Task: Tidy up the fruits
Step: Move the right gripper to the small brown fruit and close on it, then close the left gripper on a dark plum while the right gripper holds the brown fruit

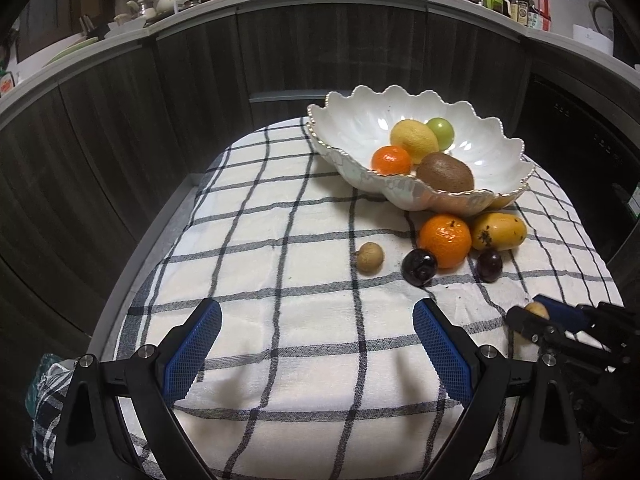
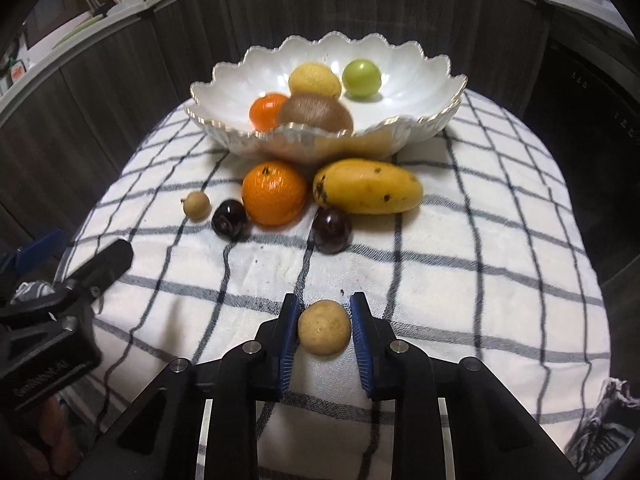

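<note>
The right gripper (image 2: 324,330) is closed on a small tan round fruit (image 2: 324,327), a blue pad pressed to each side at about its widest line; the fruit is seated between the fingertips, low over the checked cloth (image 2: 480,280) at the near edge, well apart from the bowl (image 2: 224,120). Whether it is clear of the cloth cannot be told. The fruit is judged light, with a thin brittle skin that is likely cracked by hard squeezing; being round and smooth, it may be rolled out of the pads if the grip is off-centre, so a hold across the middle is judged right. The left gripper (image 1: 316,344) is held open with nothing between its pads, over bare cloth. Already in the bowl: a lemon (image 2: 315,79), a green fruit (image 2: 361,78), a small orange (image 2: 267,110), a kiwi (image 2: 316,114). Left on the cloth by the bowl: a big orange (image 2: 274,193), a mango (image 2: 367,187), two dark plums (image 2: 229,218) (image 2: 332,230) and a second small tan fruit (image 2: 197,205). The mango is judged heaviest and soft; it is best taken across its middle.
</note>
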The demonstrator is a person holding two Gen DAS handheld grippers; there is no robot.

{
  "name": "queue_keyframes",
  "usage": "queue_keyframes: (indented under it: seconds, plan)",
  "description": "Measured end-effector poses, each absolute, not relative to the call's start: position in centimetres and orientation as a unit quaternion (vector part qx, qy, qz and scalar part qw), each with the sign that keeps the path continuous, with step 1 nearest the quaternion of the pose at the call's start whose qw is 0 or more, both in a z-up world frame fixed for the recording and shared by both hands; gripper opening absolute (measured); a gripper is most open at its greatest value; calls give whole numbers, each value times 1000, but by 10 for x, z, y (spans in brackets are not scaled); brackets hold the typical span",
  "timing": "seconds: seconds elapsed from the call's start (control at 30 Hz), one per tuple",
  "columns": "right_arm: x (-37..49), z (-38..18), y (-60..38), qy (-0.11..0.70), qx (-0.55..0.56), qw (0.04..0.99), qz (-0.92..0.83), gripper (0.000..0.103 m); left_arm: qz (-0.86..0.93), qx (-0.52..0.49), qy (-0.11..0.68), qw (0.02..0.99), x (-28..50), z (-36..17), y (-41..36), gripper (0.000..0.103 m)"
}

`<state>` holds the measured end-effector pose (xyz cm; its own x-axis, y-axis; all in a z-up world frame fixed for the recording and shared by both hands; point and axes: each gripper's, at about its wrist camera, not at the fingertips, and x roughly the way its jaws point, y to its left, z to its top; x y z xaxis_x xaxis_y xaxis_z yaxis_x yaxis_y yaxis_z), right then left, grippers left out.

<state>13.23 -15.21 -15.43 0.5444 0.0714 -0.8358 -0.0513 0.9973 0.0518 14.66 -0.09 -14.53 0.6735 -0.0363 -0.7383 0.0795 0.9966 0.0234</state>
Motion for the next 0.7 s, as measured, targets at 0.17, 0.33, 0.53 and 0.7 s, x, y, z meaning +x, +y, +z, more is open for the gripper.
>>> queue_keyframes:
  seconds: [0.17, 0.33, 0.53, 0.7]
  plan:
    - [127, -144, -164, 469, 27, 882, 27, 27, -49, 34, 395, 917, 145, -139, -13, 98]
    - [123, -142, -175, 470, 39, 882, 20, 27, -60, 41, 395, 916, 144, -139, -21, 98]
    - [118, -134, -179, 454, 37, 890, 13, 27, -67, 43, 394, 916, 142, -136, -27, 98]
    - [121, -133, -183, 451, 36, 892, 10, 27, -73, 43, 393, 916, 146, -137, -31, 98]
